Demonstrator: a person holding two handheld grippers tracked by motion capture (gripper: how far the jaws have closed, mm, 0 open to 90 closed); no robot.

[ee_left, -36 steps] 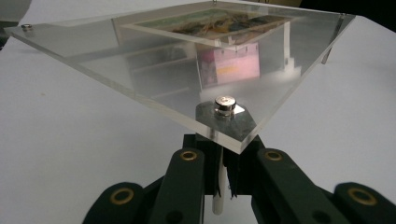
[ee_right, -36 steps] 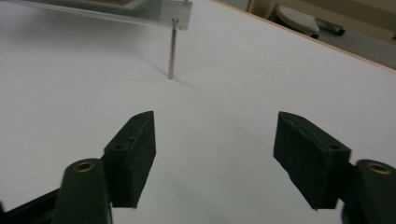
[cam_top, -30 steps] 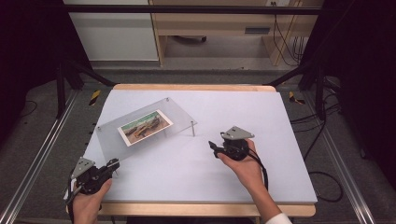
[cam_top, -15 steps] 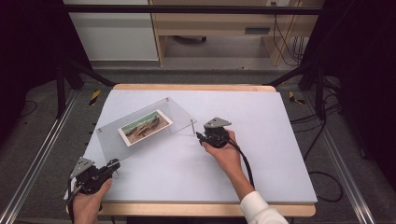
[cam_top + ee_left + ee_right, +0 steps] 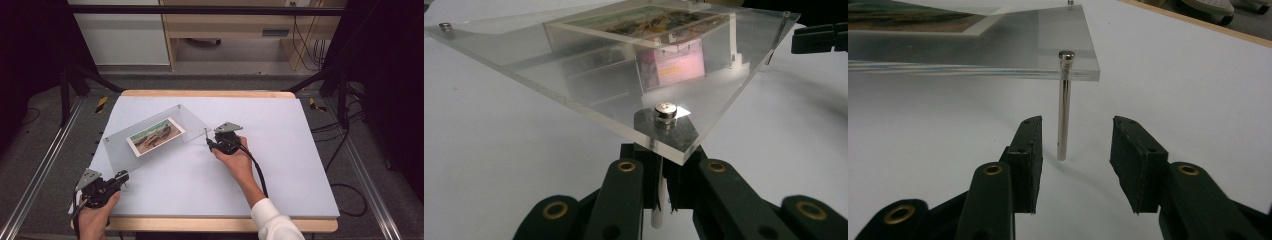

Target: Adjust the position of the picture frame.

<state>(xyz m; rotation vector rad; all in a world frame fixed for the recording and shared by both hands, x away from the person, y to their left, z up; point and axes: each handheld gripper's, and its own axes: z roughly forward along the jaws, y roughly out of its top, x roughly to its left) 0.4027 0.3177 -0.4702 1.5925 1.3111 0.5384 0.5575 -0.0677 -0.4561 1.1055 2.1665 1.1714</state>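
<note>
Beside the acrylic panel's (image 5: 150,137) corner, right tool (image 5: 216,146) agape.

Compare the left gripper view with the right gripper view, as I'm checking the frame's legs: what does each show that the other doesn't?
Left gripper view: the left gripper shut on the near corner leg under a screw head, with the right gripper far off. Right gripper view: a metal leg standing untouched between jaws that have just been closing, and the table's wooden edge. Both: the clear plate, the photo and the white tabletop.
</note>
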